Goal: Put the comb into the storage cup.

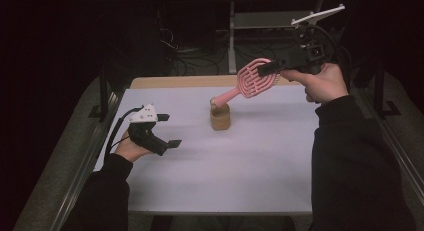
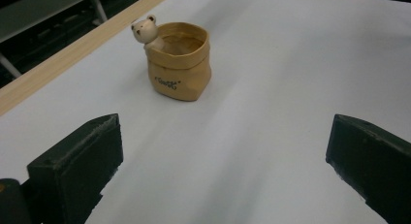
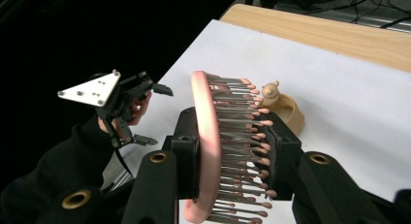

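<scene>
The right gripper (image 1: 270, 67) is clamped on the head of a pink plastic vented hairbrush (image 1: 254, 80), held in the air up and to the right of a small tan paper-bag-shaped cup with a bear figure on its rim (image 1: 220, 116). In the right gripper view its 2 black jaws press on the brush head (image 3: 220, 146) from both sides, 1 on the pink back and 1 against the bristle tips. The brush handle slopes down toward the cup, and its end sits at or just above the cup's mouth; whether it touches cannot be told.

The cup stands upright on the white-topped bench (image 1: 225, 181), near its middle. The left gripper (image 1: 167, 131) is to the left of the cup, well apart from it, jaws spread wide with nothing between them, pointing at the cup (image 2: 180, 61).
</scene>
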The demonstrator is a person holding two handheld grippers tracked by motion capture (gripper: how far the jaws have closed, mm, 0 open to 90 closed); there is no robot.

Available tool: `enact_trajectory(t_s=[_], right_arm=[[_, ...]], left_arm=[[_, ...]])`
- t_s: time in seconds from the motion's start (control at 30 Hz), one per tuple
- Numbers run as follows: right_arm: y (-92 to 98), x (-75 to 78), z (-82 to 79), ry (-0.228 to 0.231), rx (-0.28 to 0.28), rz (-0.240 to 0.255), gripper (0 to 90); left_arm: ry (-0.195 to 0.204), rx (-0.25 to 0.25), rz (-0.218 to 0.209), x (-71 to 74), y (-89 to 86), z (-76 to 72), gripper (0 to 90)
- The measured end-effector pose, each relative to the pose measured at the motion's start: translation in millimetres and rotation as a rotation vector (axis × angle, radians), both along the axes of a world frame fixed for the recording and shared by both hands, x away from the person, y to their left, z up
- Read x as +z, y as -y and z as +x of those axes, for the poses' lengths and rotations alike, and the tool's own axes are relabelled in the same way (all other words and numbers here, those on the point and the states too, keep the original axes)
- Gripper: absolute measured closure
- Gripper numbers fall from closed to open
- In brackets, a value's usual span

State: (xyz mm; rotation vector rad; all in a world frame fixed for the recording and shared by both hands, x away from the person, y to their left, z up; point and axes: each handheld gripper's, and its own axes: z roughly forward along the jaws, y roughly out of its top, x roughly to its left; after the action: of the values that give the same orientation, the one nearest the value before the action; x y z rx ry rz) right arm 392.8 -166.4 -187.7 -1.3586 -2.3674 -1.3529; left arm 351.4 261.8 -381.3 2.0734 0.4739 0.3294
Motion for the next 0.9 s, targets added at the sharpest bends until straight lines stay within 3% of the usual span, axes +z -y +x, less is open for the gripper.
enact_trajectory(t_s=[0.3, 0.53, 0.9], right_arm=[[1.8, -3.4, 12.1, -0.013, -0.024, -0.002, 63.2], [2.1, -7.4, 19.0, -0.018, -0.04, -0.019, 63.3], [0.2, -15.5, 31.0, -0.036, -0.049, -0.032, 63.3]], left_arm=[[0.0, 0.028, -0.043, -9.1, -15.3, -5.3, 0.0], [-0.003, 0.059, -0.102, -15.3, -28.6, -8.0, 0.0], [0.013, 0.089, -0.134, -29.2, -39.8, -15.4, 0.0]])
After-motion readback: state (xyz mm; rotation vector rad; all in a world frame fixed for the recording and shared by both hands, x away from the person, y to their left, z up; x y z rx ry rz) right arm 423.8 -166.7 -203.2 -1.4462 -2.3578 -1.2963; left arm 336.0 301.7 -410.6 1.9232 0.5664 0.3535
